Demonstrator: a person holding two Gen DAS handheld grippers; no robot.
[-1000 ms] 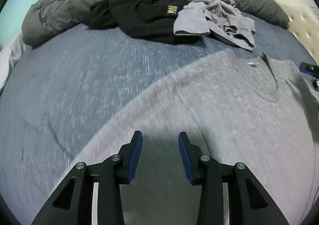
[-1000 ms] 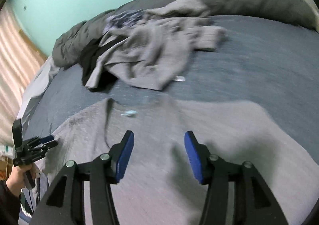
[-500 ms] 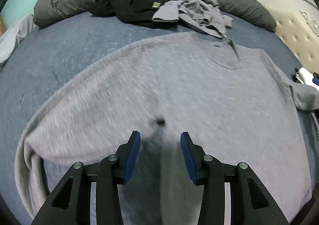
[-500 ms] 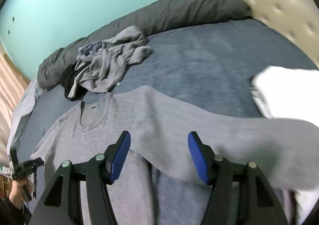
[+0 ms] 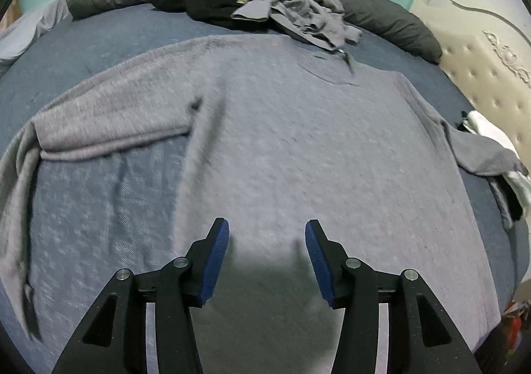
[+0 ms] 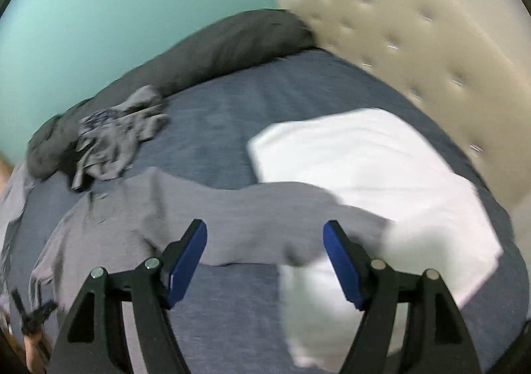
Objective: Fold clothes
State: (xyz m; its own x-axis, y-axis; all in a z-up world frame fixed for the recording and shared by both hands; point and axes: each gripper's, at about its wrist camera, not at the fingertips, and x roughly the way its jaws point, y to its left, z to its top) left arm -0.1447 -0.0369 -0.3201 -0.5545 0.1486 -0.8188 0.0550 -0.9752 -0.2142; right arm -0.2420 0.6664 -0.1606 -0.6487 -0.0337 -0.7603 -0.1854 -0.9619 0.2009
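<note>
A grey long-sleeved shirt point(image 5: 298, 148) lies spread flat on the blue bed point(image 5: 99, 42), collar at the far side. Its left sleeve point(image 5: 109, 128) stretches out to the left and hangs over the bed's edge. My left gripper point(image 5: 267, 234) is open and empty above the shirt's lower body. In the right wrist view the shirt's right sleeve point(image 6: 265, 208) lies across the bed, its end resting on a white folded cloth point(image 6: 381, 181). My right gripper point(image 6: 265, 241) is open and empty just above that sleeve.
A heap of unfolded clothes, black and grey point(image 5: 265, 9), lies at the far side against a dark grey rolled duvet point(image 5: 391, 22). A beige tufted headboard point(image 6: 415, 52) stands to the right. The left gripper shows small at the lower left of the right wrist view point(image 6: 33, 317).
Both grippers have pulled back from the shirt, so more of it shows. The right gripper has swung right towards the sleeve and the white cloth. Both stay open.
</note>
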